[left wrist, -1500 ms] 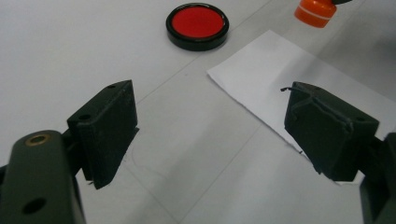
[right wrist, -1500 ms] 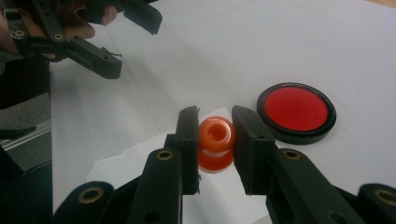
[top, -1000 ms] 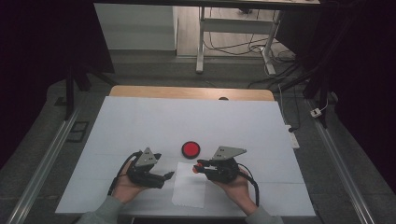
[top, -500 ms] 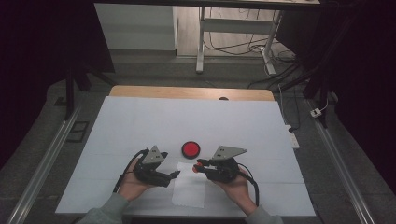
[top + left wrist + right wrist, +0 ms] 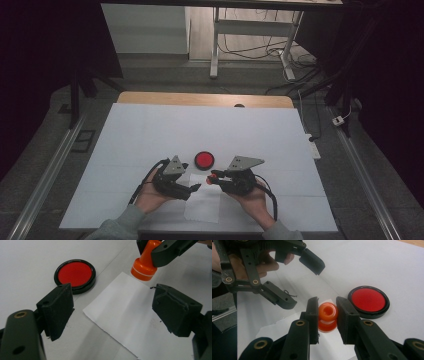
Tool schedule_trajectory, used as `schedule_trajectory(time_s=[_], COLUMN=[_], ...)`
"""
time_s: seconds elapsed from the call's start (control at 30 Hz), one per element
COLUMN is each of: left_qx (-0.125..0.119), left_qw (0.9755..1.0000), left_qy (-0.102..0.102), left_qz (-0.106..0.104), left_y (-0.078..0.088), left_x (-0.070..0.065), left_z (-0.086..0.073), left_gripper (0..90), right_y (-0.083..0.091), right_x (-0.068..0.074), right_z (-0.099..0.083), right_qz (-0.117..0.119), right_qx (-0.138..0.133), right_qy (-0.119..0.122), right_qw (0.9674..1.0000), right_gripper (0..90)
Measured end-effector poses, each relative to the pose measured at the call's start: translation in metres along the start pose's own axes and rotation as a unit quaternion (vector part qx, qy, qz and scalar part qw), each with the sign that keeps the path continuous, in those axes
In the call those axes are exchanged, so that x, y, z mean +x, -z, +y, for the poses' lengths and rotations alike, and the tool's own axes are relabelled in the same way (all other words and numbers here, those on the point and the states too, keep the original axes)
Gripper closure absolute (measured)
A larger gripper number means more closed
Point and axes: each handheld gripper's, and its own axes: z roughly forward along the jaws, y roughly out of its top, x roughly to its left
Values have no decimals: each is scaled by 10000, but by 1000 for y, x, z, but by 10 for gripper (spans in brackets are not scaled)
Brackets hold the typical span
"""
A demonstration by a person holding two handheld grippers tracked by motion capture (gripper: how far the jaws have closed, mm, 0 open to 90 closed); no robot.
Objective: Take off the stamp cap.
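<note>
Since 1 s ago, left gripper (image 5: 196, 188) has slid rightward across the table, closer to the right gripper (image 5: 212, 178); its tips now sit over the paper sheet (image 5: 202, 205), near the stamp (image 5: 214, 176). Right gripper hasn't shifted, same spot, same clamp. Ink pad (image 5: 204, 159) and sheet lie where they were.

Stamp: glossy orange plastic, round knob-shaped handle w/ a wider disc base & a pale ring round it (image 5: 144, 268). It's pinched at the handle betw. the right gripper's two black jaws, held just above the sheet's far corner, base tilted down toward the paper. In the right gripper view the stamp (image 5: 327, 316) sits squarely betw. the pads, clenched tight.

Left gripper (image 5: 113, 306): jaws spread wide, nothing betw. them, hovering over the sheet. Pads are matte black, blocky, edges a bit chipped.

Ink pad (image 5: 75, 275): flat round tin, shiny black rim, bright red felt-like face, lid off, just beyond the sheet on the table (image 5: 150, 130). Sheet (image 5: 135, 322): thin white paper, rectangular, flat, slightly rough edge. Table cover: smooth, matte white.
</note>
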Motion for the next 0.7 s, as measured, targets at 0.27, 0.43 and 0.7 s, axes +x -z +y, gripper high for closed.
schedule_trajectory(time_s=[0.27,0.43,0.7], left_qx=[58,78,103], left_qw=[10000,9999,9997], left_qy=[-59,-85,-158], left_qz=[-42,-98,-163], left_y=[-7,-11,-17], left_x=[-3,-6,-11], left_z=[2,4,8], left_gripper=[181,182,189], right_y=[0,-1,0], right_x=[0,0,0], right_z=[0,0,0], right_qz=[-2,-18,-9], right_qx=[3,-9,-20], right_qy=[2,-10,-10], right_qw=[10000,10000,10000], right_gripper=[714,714,714])
